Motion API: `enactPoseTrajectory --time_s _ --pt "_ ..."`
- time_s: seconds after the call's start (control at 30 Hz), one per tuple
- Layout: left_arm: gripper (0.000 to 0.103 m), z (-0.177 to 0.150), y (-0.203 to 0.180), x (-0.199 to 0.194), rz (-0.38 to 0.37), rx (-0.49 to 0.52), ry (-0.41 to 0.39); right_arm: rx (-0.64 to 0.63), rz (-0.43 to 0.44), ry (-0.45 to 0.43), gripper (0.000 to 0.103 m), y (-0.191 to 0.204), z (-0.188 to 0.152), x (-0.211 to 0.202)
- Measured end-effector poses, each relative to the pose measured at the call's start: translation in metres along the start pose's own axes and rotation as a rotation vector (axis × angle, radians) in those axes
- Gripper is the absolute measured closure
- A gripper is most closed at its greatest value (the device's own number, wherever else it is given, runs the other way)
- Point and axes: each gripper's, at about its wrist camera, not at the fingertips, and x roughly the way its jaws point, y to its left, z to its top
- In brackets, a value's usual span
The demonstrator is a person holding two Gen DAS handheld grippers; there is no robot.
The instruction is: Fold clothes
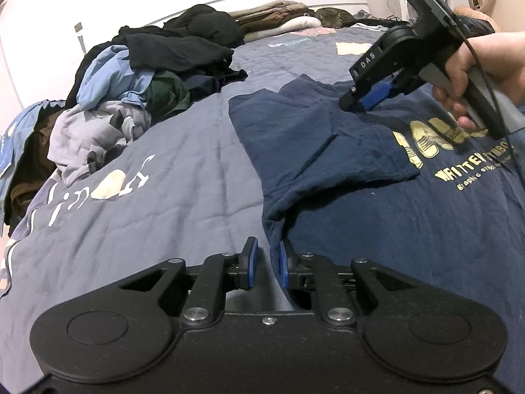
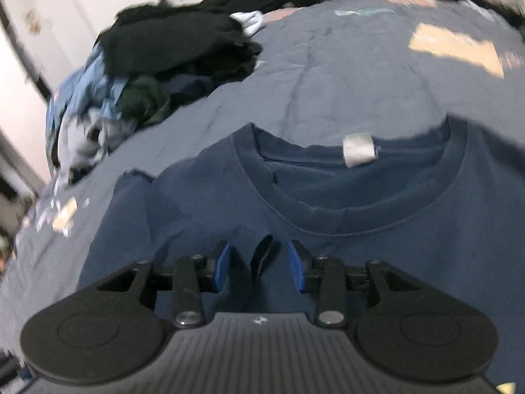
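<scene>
Two claws over the navy T-shirt [image 1: 377, 203] spread on the bed [image 1: 157, 177]: left claw [image 1: 267, 256] slightly parted at its edge, right claw [image 2: 259, 256] spread around a shoulder fold.

"DAS" on the right claw [image 1: 356, 105]; partial "WRITTEN" in gold on navy T-shirt [image 1: 377, 216].

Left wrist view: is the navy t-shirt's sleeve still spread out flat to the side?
No. The sleeve is folded in over the navy t-shirt, lying on the chest next to the gold print.
</scene>
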Motion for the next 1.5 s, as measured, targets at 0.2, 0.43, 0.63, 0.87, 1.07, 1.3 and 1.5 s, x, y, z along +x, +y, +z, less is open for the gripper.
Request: enactPoseTrajectory --time_s 0.2,0.43,0.63,0.87,1.07,1.3,1.5 --pt "0.087 -0.001 0.000 0.000 -0.003 -0.006 -0.001 0.071 0.077 -0.132 0.098 0.001 -0.002 -0.023" --pt "0.076 -0.001 -0.002 -0.001 0.006 0.014 -0.002 -0.028 -0.094 -0.084 0.093 0.002 0.001 -0.017" --pt "0.072 0.002 -0.001 -0.003 0.016 0.009 -0.010 -0.013 -0.043 -0.068 0.077 0.009 -0.008 -0.046" --pt "0.073 0.005 -0.010 -0.007 0.041 0.040 -0.047 -0.013 0.032 0.085 0.065 0.029 -0.065 -0.049" --pt "0.096 0.004 -0.001 -0.004 0.014 0.005 -0.027 0.028 0.045 0.075 0.099 0.030 -0.078 -0.056" --pt "0.091 0.010 0.010 -0.013 -0.042 -0.020 -0.019 0.031 0.032 0.059 0.095 0.032 -0.087 -0.060" --pt "0.074 0.022 0.019 -0.028 -0.090 -0.111 -0.081 0.066 0.020 -0.038 0.084 0.016 -0.092 -0.113"
